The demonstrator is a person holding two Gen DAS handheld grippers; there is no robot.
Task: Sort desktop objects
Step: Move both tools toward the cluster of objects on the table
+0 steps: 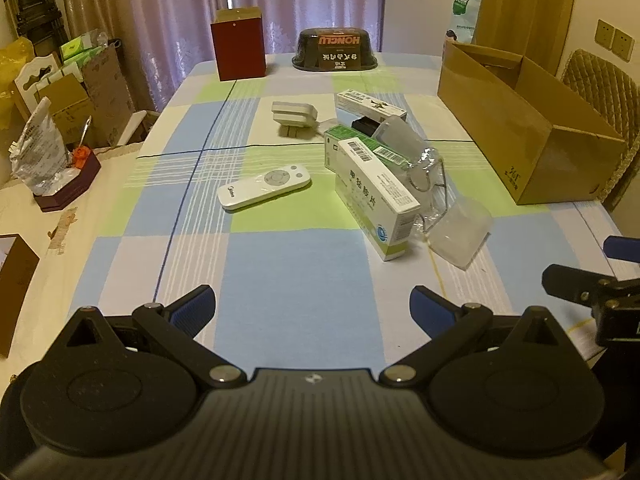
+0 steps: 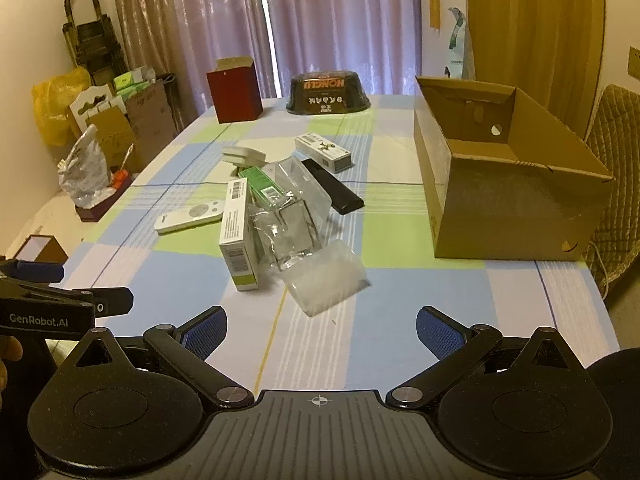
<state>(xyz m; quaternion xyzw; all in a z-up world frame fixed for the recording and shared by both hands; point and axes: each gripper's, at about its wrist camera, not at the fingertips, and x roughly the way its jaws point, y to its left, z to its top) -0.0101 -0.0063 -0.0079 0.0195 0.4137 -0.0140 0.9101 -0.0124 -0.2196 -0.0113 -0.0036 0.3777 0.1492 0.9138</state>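
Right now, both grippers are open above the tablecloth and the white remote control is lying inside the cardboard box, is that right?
Not quite: the white remote control lies on the checked tablecloth, left of the medicine boxes, as the left wrist view shows. The cardboard box looks empty. Both grippers' jaws are indeed open.

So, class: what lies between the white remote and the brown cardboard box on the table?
Between the white remote and the cardboard box lies the clutter: a white-green medicine box, clear plastic packaging and a black remote. The right wrist view shows it best.
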